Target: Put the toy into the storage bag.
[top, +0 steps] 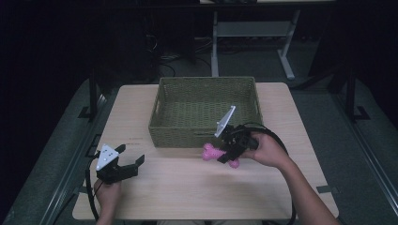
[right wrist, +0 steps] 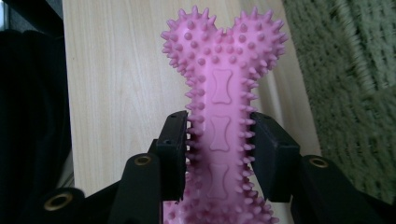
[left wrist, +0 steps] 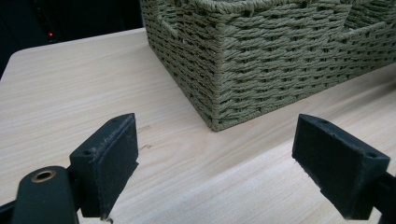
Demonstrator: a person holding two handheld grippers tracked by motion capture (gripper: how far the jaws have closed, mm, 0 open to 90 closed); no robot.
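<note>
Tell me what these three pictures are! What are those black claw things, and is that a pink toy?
A person sits at a light wooden table holding a gripper in each hand. One picture looks down from above; the other two come from small cameras riding on the grippers. The left gripper rests open near the table's edge, with nothing between its black jaws. The right gripper is shut on a pink spiky rubber bone toy, held beside a green woven basket that stands on the table.
</note>
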